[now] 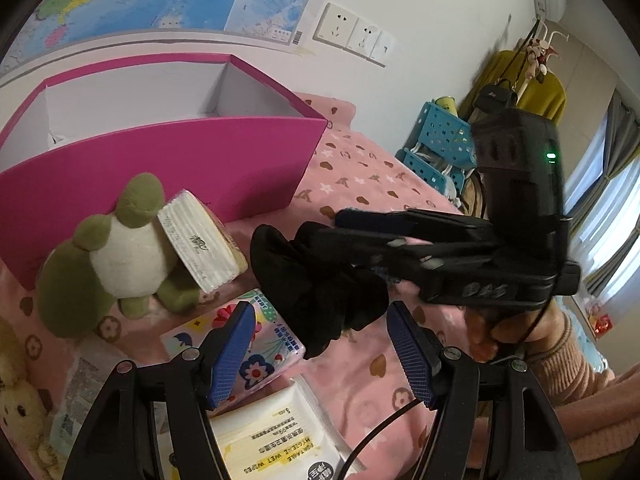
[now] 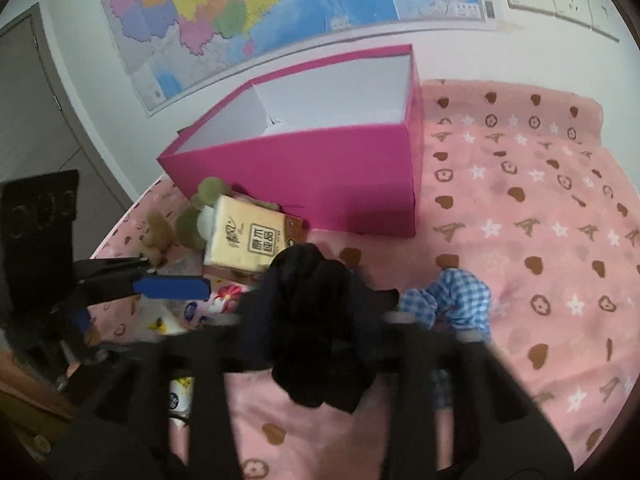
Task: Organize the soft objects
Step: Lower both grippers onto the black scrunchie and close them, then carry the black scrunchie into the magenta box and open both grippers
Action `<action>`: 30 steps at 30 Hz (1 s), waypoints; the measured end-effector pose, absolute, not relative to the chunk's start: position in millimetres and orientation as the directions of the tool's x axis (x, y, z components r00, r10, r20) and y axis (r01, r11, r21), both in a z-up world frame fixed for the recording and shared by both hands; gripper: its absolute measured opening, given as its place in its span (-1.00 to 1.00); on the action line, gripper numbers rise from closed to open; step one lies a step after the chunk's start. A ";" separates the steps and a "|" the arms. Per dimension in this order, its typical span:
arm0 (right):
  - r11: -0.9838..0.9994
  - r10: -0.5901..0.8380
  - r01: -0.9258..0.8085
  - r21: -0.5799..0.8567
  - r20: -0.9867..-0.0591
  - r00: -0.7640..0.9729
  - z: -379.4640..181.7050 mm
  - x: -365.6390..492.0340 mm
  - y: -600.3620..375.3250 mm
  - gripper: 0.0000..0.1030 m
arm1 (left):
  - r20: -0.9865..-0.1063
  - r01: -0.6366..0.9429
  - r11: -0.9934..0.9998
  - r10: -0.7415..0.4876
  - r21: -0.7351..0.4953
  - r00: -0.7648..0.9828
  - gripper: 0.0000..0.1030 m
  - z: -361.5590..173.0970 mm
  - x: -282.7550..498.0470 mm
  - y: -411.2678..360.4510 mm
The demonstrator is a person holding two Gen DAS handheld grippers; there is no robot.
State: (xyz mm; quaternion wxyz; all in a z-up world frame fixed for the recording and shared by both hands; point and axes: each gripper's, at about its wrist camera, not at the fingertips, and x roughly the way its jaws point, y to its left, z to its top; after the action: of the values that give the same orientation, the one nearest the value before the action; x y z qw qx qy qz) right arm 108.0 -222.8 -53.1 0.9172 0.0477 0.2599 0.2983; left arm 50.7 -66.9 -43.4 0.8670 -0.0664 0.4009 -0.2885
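My right gripper [image 2: 316, 332] has its jaws clamped on a crumpled black fabric bundle [image 2: 316, 320], lifted off the pink patterned bedspread [image 2: 540, 208] on the near side of the open magenta cardboard box [image 2: 320, 184]. The bundle sags well below the jaws, so I judge a loose fold could slip free, or the hanging tail could snag the box's front wall if I carry it in too low. On the way it might also clip the yellow tissue pack [image 2: 252, 240], which leans against the green and white plush frog [image 1: 116, 248] just before the box, and tip both over.

My left gripper [image 1: 320, 356] hangs with its jaws wide and holding nothing, near the bundle, above a floral tissue packet [image 1: 260, 344]; it may get in the way.

A blue checked cloth [image 2: 456, 300], on the bed right of the bundle, is partly hidden behind my right gripper. The right view is blurred, so my exact bite is hard to read. Most of the box floor is out of sight.
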 end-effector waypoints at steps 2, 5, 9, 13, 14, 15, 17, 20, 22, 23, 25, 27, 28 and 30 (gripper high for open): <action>0.823 0.558 -0.525 0.216 -0.482 0.676 -58.7 117.3 -213.2 -0.01 | -0.667 0.443 0.829 -0.546 -0.341 0.507 0.35 -45.9 51.3 -67.3; 0.825 0.546 -0.532 0.190 -0.512 0.663 -65.4 129.4 -203.9 -0.24 | -0.677 0.438 0.833 -0.538 -0.337 0.502 0.35 -48.7 51.9 -68.6; 0.823 0.542 -0.540 0.176 -0.524 0.657 -68.1 132.6 -205.1 -0.70 | -0.677 0.436 0.834 -0.537 -0.338 0.503 0.35 -48.2 54.1 -67.9; 0.817 0.565 -0.534 0.216 -0.482 0.670 -60.4 124.9 -219.5 -0.78 | -0.685 0.438 0.834 -0.536 -0.336 0.494 0.35 -49.4 61.3 -70.7; 0.812 0.577 -0.536 0.231 -0.464 0.672 -57.0 121.9 -223.8 -0.79 | -0.686 0.440 0.833 -0.535 -0.335 0.492 0.35 -50.1 62.9 -73.1; 0.806 0.587 -0.539 0.244 -0.445 0.677 -53.0 118.0 -228.3 -0.81 | -0.689 0.444 0.831 -0.537 -0.334 0.487 0.35 -50.0 65.9 -75.7; 0.795 0.605 -0.549 0.260 -0.410 0.683 -44.3 109.8 -235.2 -0.86 | -0.688 0.453 0.827 -0.541 -0.333 0.483 0.35 -49.8 69.1 -78.7; 0.785 0.618 -0.561 0.262 -0.374 0.691 -30.6 99.7 -237.7 -0.92 | -0.676 0.468 0.820 -0.551 -0.330 0.489 0.35 -45.2 74.9 -84.0; 0.774 0.633 -0.579 0.257 -0.339 0.696 -20.1 91.4 -239.5 -0.92 | -0.656 0.483 0.801 -0.580 -0.352 0.483 0.35 -40.4 78.0 -85.0; 0.772 0.635 -0.587 0.244 -0.332 0.697 -16.3 89.0 -238.7 -0.92 | -0.651 0.487 0.799 -0.583 -0.352 0.486 0.35 -38.5 79.3 -85.6; 0.792 0.609 -0.576 0.203 -0.343 0.716 -12.1 88.1 -234.6 -0.91 | -0.659 0.480 0.809 -0.569 -0.340 0.493 0.35 -38.8 81.2 -85.9; 0.793 0.606 -0.570 0.214 -0.368 0.705 -16.3 95.3 -233.6 -0.68 | -0.672 0.470 0.817 -0.556 -0.334 0.488 0.35 -42.8 79.7 -84.2; 0.803 0.593 -0.553 0.223 -0.392 0.703 -21.8 102.2 -232.2 -0.49 | -0.684 0.463 0.823 -0.546 -0.330 0.484 0.35 -46.0 79.8 -83.4; 0.801 0.591 -0.559 0.215 -0.434 0.680 -33.1 111.4 -226.9 -0.22 | -0.698 0.462 0.828 -0.535 -0.319 0.476 0.35 -49.8 78.7 -82.4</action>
State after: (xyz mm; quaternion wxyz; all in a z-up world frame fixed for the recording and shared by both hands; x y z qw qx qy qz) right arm 111.4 -226.9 -33.1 0.9159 0.0326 0.2481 0.3138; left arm 78.7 -82.4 -49.8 0.8581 -0.0432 0.4212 -0.2904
